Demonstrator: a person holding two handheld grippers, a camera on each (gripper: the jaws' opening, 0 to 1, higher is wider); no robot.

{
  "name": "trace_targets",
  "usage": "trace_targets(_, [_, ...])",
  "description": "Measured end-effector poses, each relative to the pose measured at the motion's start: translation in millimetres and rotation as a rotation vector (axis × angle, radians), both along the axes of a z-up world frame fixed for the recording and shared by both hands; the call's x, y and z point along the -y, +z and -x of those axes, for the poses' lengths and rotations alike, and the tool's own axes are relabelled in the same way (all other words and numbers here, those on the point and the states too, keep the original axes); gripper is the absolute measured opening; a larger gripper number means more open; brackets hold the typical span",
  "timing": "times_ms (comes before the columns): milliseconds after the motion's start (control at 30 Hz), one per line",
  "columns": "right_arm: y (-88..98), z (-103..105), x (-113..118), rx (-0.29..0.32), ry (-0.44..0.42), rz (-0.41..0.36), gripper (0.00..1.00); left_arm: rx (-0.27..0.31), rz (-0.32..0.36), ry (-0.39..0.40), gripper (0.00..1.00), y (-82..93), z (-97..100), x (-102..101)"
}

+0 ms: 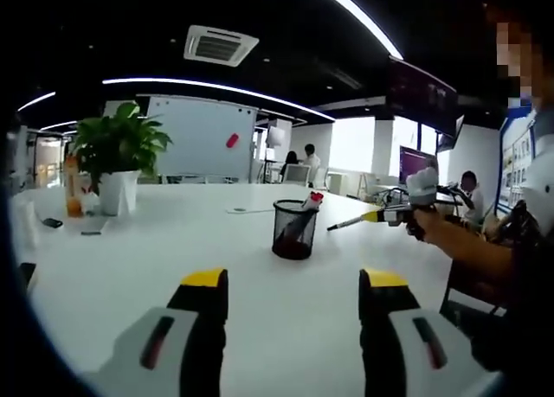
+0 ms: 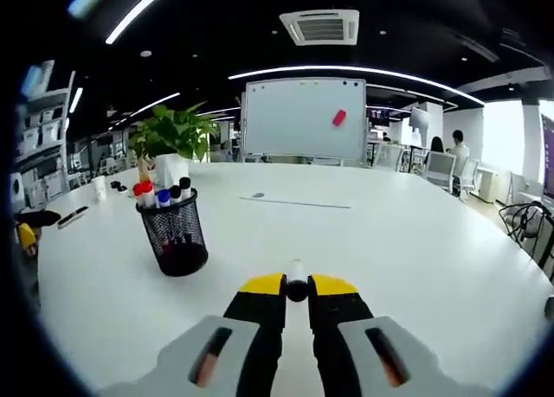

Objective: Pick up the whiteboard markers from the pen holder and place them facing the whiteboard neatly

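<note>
Right gripper (image 2: 297, 286) clamps a white, dark-capped marker (image 2: 297, 276) — left gripper (image 1: 294, 283) gapes, holding nothing.

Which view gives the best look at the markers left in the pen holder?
The right gripper view: the pen holder is near, and red, blue and black marker caps stand clear above its rim. In the left gripper view the pen holder is farther off, with one red cap showing.

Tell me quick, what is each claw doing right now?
Left claw: open, holding nothing.
Right claw: shut on a slim whiteboard marker with a white barrel.
</note>
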State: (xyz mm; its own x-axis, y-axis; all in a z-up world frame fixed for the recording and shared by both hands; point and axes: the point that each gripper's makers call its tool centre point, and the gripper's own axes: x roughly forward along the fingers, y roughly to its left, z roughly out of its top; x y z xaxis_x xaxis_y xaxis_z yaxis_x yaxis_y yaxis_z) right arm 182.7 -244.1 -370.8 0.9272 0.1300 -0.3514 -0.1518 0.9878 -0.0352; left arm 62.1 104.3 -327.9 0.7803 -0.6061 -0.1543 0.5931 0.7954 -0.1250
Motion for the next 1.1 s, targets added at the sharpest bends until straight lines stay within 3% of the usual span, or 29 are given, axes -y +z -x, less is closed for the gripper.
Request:
trace_targets(400, [-5.0,2,-7,-0.037,0.028,-0.017,0.13,-0.037,-0.004,-0.024,0.62,-10.4,7.1,14])
trace_targets(667, [-10.9,1,-19,-0.054,0.061,-0.003,0.13,-0.013,-0.006,-0.043,0.62,-2.0,8.7,22])
trace_targets(1100, [-12.5,6,-18,-0.074,0.057,-0.003,0.13,-0.008,0.002,-0.023,0.62,-2.7,11.8,17])
